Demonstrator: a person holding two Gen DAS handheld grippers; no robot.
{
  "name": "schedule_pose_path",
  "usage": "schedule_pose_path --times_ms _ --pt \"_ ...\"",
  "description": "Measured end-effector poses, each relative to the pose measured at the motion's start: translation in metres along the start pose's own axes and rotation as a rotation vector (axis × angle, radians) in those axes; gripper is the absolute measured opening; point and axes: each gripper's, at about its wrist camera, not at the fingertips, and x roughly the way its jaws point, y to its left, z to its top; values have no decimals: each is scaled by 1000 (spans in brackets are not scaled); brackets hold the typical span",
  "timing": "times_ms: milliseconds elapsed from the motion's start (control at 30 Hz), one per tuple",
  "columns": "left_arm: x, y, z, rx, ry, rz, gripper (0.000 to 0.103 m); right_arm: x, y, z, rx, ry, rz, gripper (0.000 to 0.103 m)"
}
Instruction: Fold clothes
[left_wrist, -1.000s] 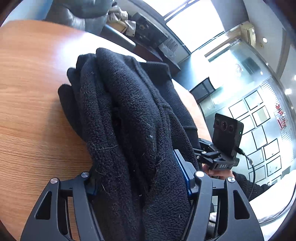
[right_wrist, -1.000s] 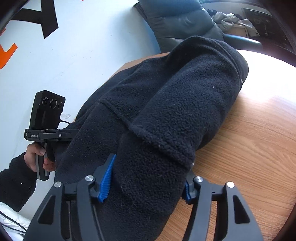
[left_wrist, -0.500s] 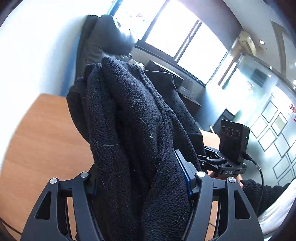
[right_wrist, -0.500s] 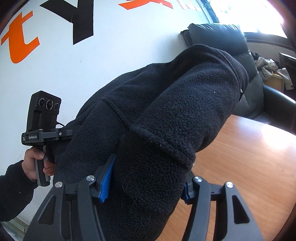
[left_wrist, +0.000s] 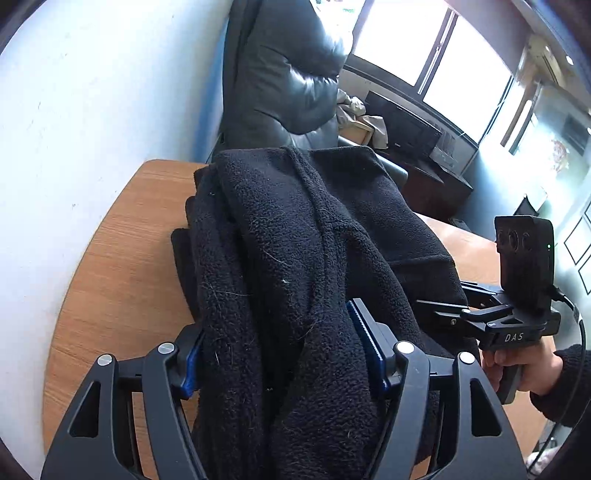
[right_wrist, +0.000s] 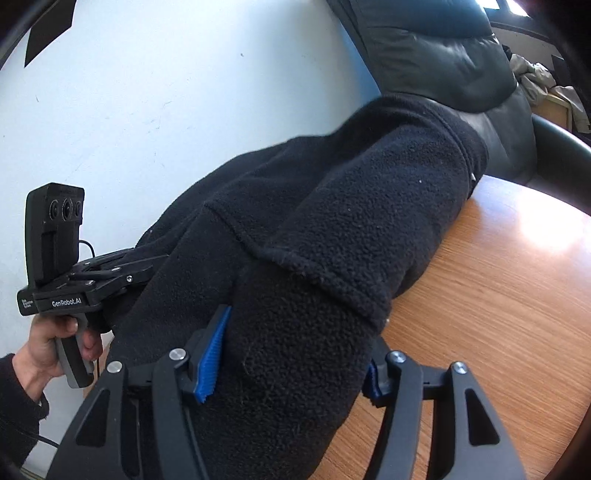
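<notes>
A bulky black fleece garment (left_wrist: 295, 240) is bunched into a thick folded bundle over the wooden table (left_wrist: 122, 258). My left gripper (left_wrist: 279, 350) has the bundle's near end filling the gap between its blue pads; its jaws are opening while the pads still touch the fabric. In the right wrist view the fleece (right_wrist: 332, 221) stretches from the left gripper's body (right_wrist: 74, 280) to my right gripper (right_wrist: 291, 365), which is shut on a thick fold. The far end of the bundle rests on the table (right_wrist: 498, 295). A hand (right_wrist: 44, 343) holds the left handle.
A white wall (left_wrist: 74, 110) runs along the table's curved left edge. A black leather chair (left_wrist: 284, 74) stands just behind the table's far end. Low cabinets and windows (left_wrist: 424, 129) lie beyond. Bare wood shows to the right of the fleece (right_wrist: 517, 369).
Both grippers carried the fleece bundle across the table toward the wall and the leather chair, lifting it on the way. It now sits lower, its far end on the wood.
</notes>
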Motion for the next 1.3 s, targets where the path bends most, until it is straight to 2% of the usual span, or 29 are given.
schedule_pose_path --times_ms 167,233,267,433,467,500,533,667,767,833,967,1133,1300 --pt "-5 2 -9 6 -1 30 75 -3 1 -1 22 21 -11 65" --pt "-19 12 -14 9 -6 54 81 -4 2 -5 38 21 -9 66" --pt "-28 19 -18 13 -12 71 83 -6 1 -6 45 28 -9 70" --pt "-86 1 -29 4 -149 158 89 -33 -1 -17 53 41 -28 83" --pt "-109 -13 -36 23 -191 194 92 -47 1 -21 35 33 -44 91" --pt "-127 -25 -43 42 -224 227 100 -67 6 -26 -1 10 -59 94" --pt "-148 -40 -52 61 -259 265 103 -87 10 -28 -46 -19 -71 96" --pt "-220 -114 -84 119 -340 364 103 -163 10 -16 -197 -140 -126 102" --pt "-269 -167 -113 108 -358 379 103 -176 88 -16 -287 -213 -137 103" --pt "-301 -198 -135 80 -374 364 103 -209 121 -25 -338 -240 -137 103" --pt "-329 -257 -170 24 -367 360 103 -249 173 -53 -381 -261 -132 103" --pt "-342 -302 -208 -46 -356 331 103 -306 189 -115 -385 -260 -142 103" --pt "-352 -336 -232 -33 -357 420 103 -367 205 -161 -397 -330 -160 103"
